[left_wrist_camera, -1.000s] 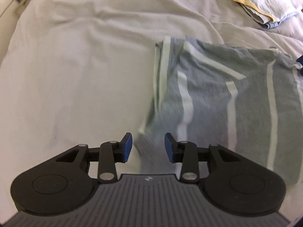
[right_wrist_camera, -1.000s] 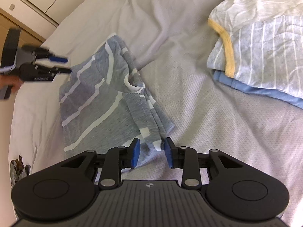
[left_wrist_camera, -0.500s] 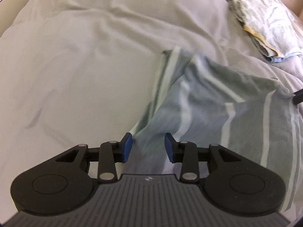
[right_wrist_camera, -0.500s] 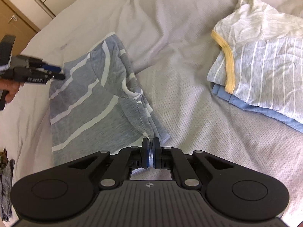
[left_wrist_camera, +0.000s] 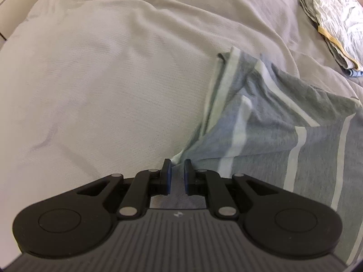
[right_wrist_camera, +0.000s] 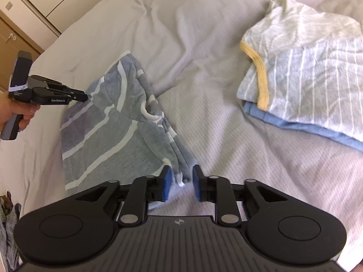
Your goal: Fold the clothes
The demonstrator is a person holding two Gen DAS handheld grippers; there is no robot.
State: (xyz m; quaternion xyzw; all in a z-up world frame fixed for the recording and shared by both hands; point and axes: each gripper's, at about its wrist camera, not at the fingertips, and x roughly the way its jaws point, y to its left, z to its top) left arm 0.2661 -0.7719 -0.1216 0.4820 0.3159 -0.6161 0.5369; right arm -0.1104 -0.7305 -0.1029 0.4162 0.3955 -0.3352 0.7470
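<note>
A grey garment with white stripes (left_wrist_camera: pixel 272 131) (right_wrist_camera: pixel 109 131) lies half folded on the bed. My left gripper (left_wrist_camera: pixel 177 165) is at its near corner, its jaws closing to a narrow gap with the corner's tip drawn taut between the pads. In the right wrist view that left gripper (right_wrist_camera: pixel 85 97) pinches the garment's far left corner, held by a person's hand (right_wrist_camera: pixel 13 113). My right gripper (right_wrist_camera: pixel 180 172) sits at the garment's lower edge. Its jaws are opening, and the hem lies loose between the blue pads.
A folded pile (right_wrist_camera: pixel 306 72) (left_wrist_camera: pixel 333 22) of pale striped tops, one with a yellow neckband over a blue piece, lies to the right. The wrinkled white bedcover (right_wrist_camera: pixel 226 124) (left_wrist_camera: pixel 102 79) spreads all around. Cabinets (right_wrist_camera: pixel 27 4) stand beyond the bed; dark clothing (right_wrist_camera: pixel 9 215) lies at the lower left.
My left gripper has come down onto the garment's corner and narrowed its jaws around it. My right gripper shut on the hem half a second ago and has opened again.
</note>
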